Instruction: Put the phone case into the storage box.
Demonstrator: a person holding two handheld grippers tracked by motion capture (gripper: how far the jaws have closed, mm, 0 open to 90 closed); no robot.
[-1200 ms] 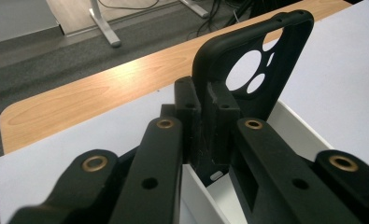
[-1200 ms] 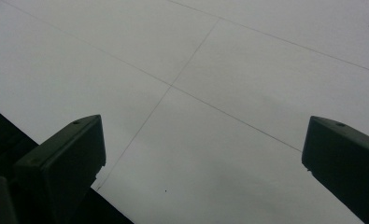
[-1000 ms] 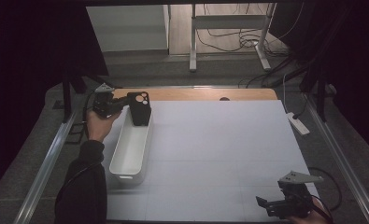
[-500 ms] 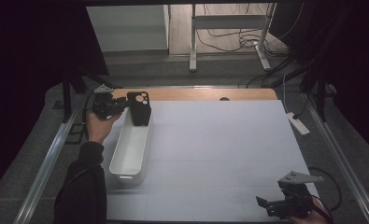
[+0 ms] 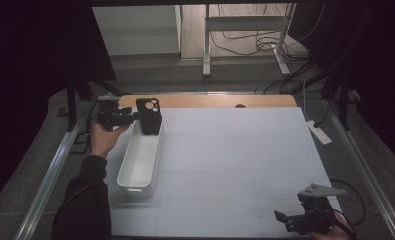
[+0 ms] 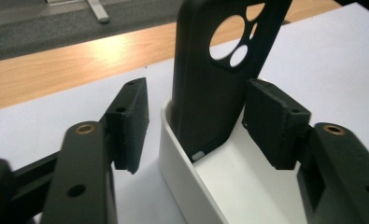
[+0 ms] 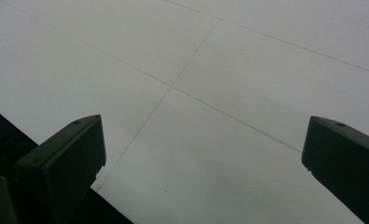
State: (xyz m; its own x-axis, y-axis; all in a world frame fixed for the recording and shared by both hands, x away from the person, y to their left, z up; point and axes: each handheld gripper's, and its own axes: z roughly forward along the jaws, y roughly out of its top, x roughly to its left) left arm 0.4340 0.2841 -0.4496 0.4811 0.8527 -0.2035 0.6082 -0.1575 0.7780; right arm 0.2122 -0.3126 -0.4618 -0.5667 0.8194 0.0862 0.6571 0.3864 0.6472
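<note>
Left gripper view looks straight at a black phone case point(image 6: 219, 88) standing on end in the far end of a white bin point(image 6: 210, 186), its long axis upright and leaning a little against the bin's end wall, camera cut-outs at the top. The left gripper point(image 6: 196, 123) has just been opening its jaws: the case sits between the two pads, but there is a clear gap on the left side and the right pad looks to be just off the case's edge, so it appears to rest on its own in the bin. From the high view the same gripper point(image 5: 130, 117) points level across the far left corner of the bench point(image 5: 235, 150), with the case point(image 5: 149, 116) directly ahead of its tips and the bin point(image 5: 140, 160) running back toward the person. The right gripper point(image 5: 305, 220) rests well apart at the near right corner, its jaws spread wide over bare white surface. Backing the left hand straight away along its own pointing line, I judge, would clear the case without tipping it.
</note>
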